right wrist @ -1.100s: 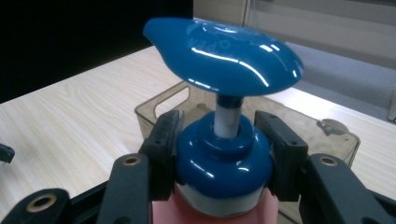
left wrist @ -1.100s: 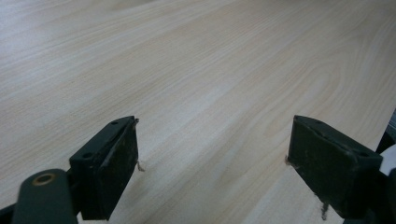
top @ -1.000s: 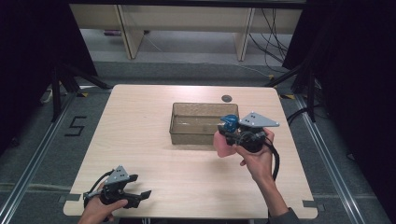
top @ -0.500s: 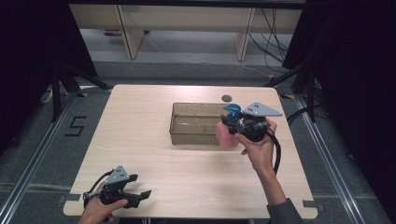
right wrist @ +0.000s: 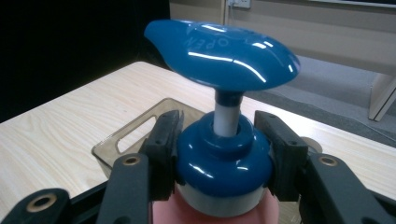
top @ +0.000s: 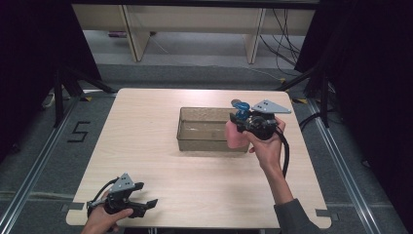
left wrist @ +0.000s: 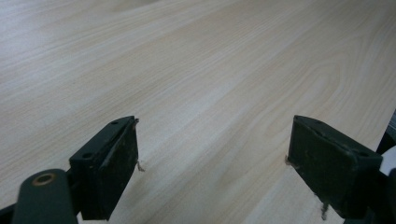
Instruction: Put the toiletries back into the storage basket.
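Now the right claw (top: 242, 126), clamped on the blue collar of the pink pump bottle (top: 234, 134), has carried it farther over the right end of the clear bin (top: 195, 141), ready for lowering. Near left, the left claw (top: 146, 204) rests open on the tabletop (top: 146, 117).

Bright table, dark surroundings

Overhead light fell evenly on the table (top: 146, 146); white glare streaked the blue pump head (right wrist: 224, 51); the near jaws looked soft.

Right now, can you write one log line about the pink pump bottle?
right gripper: shut on pump bottle | bottle: lifted beside clear bin | left gripper: open, near table
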### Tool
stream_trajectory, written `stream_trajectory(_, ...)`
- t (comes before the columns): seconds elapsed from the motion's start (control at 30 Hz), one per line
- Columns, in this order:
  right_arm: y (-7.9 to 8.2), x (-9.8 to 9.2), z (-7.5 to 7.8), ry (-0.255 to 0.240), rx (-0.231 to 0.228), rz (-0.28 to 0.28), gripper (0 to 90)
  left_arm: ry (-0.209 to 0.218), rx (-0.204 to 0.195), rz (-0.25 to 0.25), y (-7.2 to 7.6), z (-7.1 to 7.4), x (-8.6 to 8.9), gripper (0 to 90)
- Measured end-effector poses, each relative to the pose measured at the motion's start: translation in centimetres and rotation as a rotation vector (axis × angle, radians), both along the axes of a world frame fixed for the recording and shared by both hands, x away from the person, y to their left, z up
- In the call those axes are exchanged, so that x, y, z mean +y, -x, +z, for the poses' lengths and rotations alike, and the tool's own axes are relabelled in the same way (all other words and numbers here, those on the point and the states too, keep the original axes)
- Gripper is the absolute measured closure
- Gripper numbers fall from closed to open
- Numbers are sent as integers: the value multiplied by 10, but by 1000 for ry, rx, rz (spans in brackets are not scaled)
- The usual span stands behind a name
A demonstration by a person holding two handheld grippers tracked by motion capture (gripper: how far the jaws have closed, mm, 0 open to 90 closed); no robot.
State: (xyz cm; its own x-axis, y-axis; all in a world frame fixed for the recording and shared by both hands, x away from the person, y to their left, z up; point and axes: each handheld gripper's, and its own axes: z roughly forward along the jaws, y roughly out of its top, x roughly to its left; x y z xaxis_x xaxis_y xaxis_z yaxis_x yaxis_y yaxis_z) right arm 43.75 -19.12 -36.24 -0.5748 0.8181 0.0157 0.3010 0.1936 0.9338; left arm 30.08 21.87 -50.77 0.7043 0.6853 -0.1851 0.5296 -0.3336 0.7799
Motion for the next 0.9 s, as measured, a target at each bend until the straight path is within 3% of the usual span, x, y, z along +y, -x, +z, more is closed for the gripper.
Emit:
stream_trajectory(0.17,-7,0,-2,-2,12,-10,530,1,-2,2,0,0,0,155)
stream_trajectory(0.2,-9,-1,-2,8,-3,-13,530,1,-1,1,0,0,0,155)
stream_trajectory(0.27,-11,0,-3,-23,13,-21,530,4,-1,4,1,-1,-1,155)
stream_trajectory(0.3,-13,-2,-2,0,-2,-21,530,2,0,6,1,-1,-1,155)
stream_trajectory(0.43,-19,-3,-2,-14,-4,-28,530,4,0,7,1,-1,-1,155)
stream_trajectory(0.47,-20,-3,-2,-25,15,-31,530,2,2,4,1,-1,-1,155)
stream_trajectory(0.6,-26,-1,-6,-29,25,-45,530,2,-2,3,1,-1,-1,155)
stream_trajectory(0.63,-28,-3,-7,-10,16,-43,530,4,1,4,1,-1,-1,155)
stream_trajectory(0.9,-39,0,-14,-26,33,-52,530,10,0,4,1,-1,-1,155)
